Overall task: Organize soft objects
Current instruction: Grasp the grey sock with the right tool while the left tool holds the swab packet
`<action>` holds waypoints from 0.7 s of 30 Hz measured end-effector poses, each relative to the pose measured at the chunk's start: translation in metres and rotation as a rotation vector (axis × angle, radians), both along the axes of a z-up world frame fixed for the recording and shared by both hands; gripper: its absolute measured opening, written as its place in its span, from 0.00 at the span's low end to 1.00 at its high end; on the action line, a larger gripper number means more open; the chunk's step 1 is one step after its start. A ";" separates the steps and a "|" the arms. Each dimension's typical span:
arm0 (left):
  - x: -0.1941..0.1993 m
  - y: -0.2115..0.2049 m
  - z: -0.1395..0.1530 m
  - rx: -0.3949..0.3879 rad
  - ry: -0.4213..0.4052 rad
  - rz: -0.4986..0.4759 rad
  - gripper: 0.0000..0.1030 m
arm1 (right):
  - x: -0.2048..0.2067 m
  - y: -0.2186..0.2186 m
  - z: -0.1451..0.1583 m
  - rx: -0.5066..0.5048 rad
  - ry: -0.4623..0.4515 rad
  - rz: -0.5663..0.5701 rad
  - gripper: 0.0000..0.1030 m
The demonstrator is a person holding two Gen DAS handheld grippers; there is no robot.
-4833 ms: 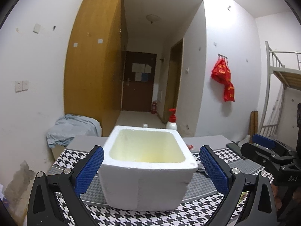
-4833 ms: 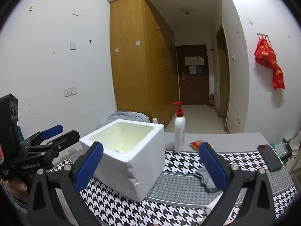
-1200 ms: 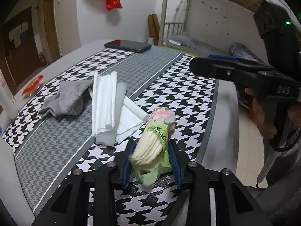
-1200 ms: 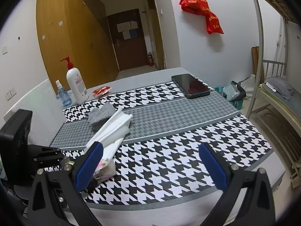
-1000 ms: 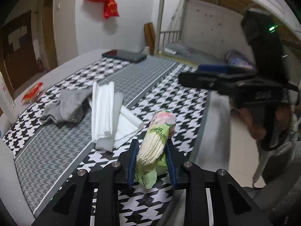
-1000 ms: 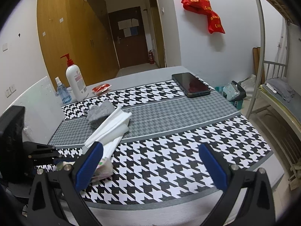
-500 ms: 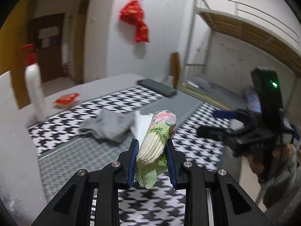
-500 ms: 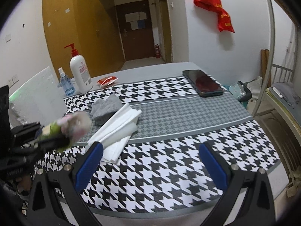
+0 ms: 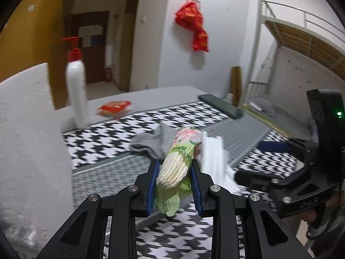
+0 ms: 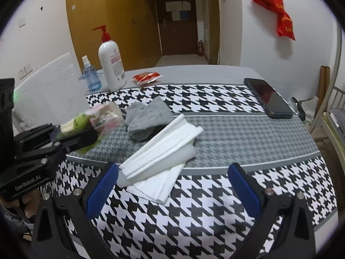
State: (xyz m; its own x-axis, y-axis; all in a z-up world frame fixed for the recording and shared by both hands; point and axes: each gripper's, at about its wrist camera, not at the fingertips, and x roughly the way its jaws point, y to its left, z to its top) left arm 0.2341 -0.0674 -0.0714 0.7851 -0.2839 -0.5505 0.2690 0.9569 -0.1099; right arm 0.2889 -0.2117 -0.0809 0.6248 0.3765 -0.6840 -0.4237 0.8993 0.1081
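your left gripper (image 9: 174, 185) is clamped on the green tissue pack (image 9: 180, 161), its blue pads pressing both sides; the pack juts forward toward 12 o'clock, lifted off the houndstooth cloth (image 9: 103, 138). the pack's lower end is crumpled and hangs between the fingers, and its print is too small to read. in the right wrist view the same pack (image 10: 94, 118) is smeared by motion at 9 o'clock, so its shape is hard to make out.

your right gripper (image 10: 172, 185) has its jaws wide apart with nothing between them, above the cloth at 6 o'clock. in the left view only part of it (image 9: 286, 172) shows at 3 o'clock, the rest cut off by the frame.

the grey sock (image 10: 148, 118) lies bunched near the middle of the table, touching the folded white sheets (image 10: 161, 153) just toward 5 o'clock of it. in the left view the pack hides part of the sock.

the white foam box (image 9: 28, 142) fills the left view at 9 o'clock; only an outer wall shows, its inside hidden. the pump bottle (image 10: 112, 64) and a small blue bottle (image 10: 91, 77) stand at 11 o'clock, a red packet (image 10: 147, 77) near them, a phone (image 10: 267, 97) at 2 o'clock.
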 end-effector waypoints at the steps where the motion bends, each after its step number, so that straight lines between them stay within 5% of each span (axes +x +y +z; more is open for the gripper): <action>1: 0.001 0.003 -0.001 0.008 0.004 0.030 0.29 | 0.002 0.002 0.001 0.002 0.003 0.012 1.00; 9: 0.005 0.013 -0.003 0.014 0.026 0.100 0.29 | 0.022 0.023 0.011 -0.011 0.014 0.081 0.76; 16: 0.006 0.015 -0.004 0.015 0.030 0.129 0.29 | 0.040 0.053 0.020 -0.074 0.003 0.177 0.75; 21: 0.006 0.016 -0.005 0.010 0.040 0.143 0.29 | 0.054 0.073 0.010 -0.134 0.042 0.237 0.65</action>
State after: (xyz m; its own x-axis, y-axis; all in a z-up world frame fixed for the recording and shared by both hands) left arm 0.2401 -0.0512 -0.0761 0.7946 -0.1652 -0.5842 0.1255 0.9862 -0.1082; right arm 0.3425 -0.1386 -0.0707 0.4999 0.4133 -0.7611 -0.6216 0.7832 0.0169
